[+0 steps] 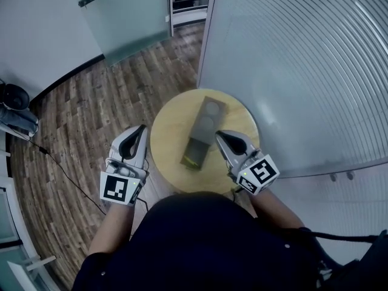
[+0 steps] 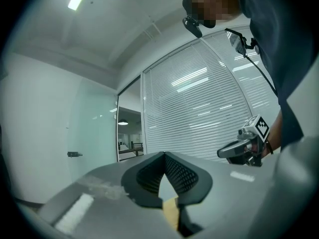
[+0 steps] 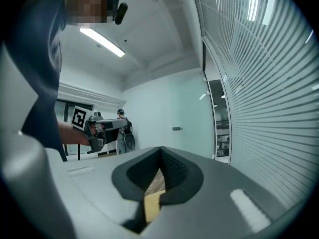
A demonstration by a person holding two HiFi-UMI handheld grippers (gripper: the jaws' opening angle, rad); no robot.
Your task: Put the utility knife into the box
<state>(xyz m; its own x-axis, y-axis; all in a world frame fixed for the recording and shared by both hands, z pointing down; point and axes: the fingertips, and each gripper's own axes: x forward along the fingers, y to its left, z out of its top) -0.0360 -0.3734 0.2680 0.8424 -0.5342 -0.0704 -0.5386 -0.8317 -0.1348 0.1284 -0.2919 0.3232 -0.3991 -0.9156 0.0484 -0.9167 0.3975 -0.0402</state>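
The left gripper (image 1: 140,131) hangs just off the left edge of the round wooden table (image 1: 170,132), jaws pressed together on nothing. Mid-table lies the long grey box (image 1: 206,123); the yellow-green utility knife (image 1: 193,160) appears to sit in its near end, though whether fully inside is unclear. At the table's right edge the right gripper (image 1: 221,136) is likewise clenched empty, so the placing looks essentially done
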